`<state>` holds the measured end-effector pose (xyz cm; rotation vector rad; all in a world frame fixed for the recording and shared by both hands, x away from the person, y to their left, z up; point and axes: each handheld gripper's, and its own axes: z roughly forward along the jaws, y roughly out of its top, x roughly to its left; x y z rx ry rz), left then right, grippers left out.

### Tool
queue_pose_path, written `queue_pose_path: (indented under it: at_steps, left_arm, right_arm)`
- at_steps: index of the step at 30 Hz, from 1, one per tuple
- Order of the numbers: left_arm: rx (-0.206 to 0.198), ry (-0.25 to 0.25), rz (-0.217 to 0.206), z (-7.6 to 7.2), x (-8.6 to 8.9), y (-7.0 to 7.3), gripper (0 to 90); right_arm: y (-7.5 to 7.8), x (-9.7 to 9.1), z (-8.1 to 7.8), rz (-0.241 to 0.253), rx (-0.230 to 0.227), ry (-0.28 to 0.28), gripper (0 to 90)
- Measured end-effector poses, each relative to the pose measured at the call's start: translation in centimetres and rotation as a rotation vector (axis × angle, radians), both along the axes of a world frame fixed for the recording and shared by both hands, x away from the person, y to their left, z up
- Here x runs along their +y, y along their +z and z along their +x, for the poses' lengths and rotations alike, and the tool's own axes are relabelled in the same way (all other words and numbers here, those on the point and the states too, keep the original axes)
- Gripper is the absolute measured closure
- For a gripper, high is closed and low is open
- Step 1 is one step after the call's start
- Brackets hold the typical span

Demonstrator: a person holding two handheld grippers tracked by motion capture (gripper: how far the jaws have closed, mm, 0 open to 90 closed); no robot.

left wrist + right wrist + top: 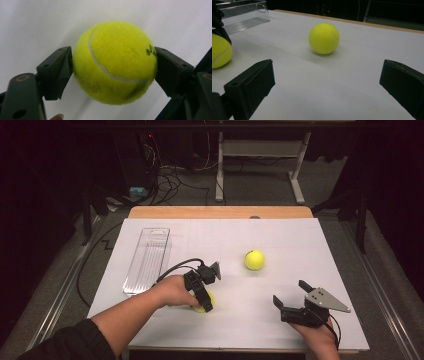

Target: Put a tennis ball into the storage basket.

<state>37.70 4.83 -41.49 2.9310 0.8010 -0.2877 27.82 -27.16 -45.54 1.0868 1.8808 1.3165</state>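
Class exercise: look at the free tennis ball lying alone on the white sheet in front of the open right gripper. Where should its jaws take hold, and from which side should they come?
Grip the free tennis ball across its widest middle, one jaw on each side. It is round and lies alone on the white sheet, so any level line works; the right gripper, jaws open, probably does best going straight ahead from the near side.

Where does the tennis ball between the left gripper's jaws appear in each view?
High view: the held tennis ball sits low, left of centre, mostly hidden under the left gripper.
Left gripper view: it sits in the middle, both pads pressing its sides.
Right gripper view: it is cut off at the left edge.
Shared landmark: the white table sheet; the clear tray also shows in the high and right gripper views.
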Motion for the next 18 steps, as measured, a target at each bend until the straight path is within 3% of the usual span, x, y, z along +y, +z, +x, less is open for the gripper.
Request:
queue_pose_path:
  at_steps: [18]
  left_arm:
    - [-0.018,-0.006,0.000,-0.24,-0.15,0.56,26.4]
  right_arm:
    - [-0.04,0.06,0.00,-0.002,0.002,-0.003,0.1]
